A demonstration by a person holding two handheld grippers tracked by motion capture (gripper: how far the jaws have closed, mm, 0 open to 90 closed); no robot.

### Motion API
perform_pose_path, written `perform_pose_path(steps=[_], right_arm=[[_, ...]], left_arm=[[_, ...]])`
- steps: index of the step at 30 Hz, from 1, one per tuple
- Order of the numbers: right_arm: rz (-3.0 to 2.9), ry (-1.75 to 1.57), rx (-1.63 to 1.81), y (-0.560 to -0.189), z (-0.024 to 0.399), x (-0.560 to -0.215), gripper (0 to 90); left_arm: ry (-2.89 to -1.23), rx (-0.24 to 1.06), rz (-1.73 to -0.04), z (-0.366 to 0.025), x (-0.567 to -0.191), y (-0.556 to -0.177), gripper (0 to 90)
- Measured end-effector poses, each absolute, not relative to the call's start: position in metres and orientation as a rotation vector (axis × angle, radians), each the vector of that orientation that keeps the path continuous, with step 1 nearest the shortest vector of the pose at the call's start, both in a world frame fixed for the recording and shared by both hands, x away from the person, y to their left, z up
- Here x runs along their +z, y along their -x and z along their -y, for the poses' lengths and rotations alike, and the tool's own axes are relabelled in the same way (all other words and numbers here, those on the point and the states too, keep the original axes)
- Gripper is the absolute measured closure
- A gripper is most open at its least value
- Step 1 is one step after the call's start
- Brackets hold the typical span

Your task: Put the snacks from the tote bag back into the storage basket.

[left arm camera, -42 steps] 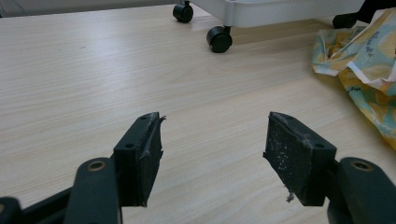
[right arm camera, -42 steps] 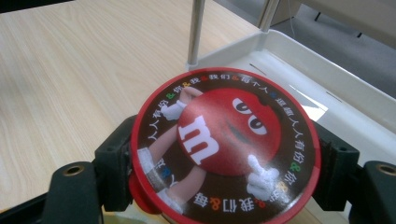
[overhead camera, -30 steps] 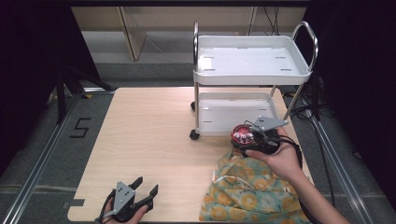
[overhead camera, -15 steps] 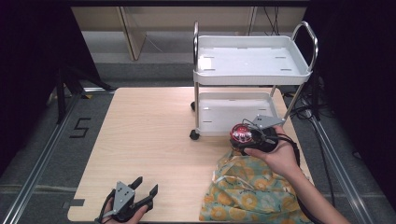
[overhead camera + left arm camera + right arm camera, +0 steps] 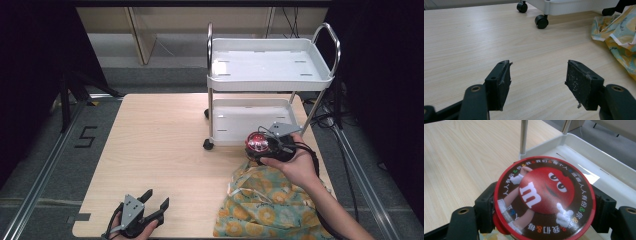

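Red candy tin (image 5: 544, 199) pinched by right gripper (image 5: 264, 146), beside cart (image 5: 235, 131). Left gripper (image 5: 156, 200) spread, empty. Tin best kept level, lowered softly onto bottom shelf (image 5: 250, 117).

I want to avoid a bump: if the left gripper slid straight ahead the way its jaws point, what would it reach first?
Probably the cart's caster. The left gripper stands open over bare table, with the patterned cloth bag off to one side, though depth is hard to judge.

Nothing visibly shifted: the right claw (image 5: 258, 146) kept gripping the red round tin (image 5: 544, 197), and the left claw (image 5: 156, 198) stayed open.
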State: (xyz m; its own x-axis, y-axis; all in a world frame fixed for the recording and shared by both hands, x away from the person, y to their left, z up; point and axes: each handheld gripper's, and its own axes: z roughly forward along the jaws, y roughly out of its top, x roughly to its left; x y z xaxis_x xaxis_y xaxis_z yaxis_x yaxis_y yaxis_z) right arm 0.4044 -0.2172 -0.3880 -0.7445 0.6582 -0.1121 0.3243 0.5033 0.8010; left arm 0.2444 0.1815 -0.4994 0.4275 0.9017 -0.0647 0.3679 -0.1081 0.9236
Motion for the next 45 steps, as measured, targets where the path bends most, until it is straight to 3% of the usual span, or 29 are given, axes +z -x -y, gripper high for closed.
perform_pose_path(steps=[45], right_arm=[[-2.339, -0.782, 1.113, -0.422, 0.207, -0.386, 26.7]], left_arm=[[-1.684, 0.675, -1.118, -0.182, -0.499, -0.244, 36.0]])
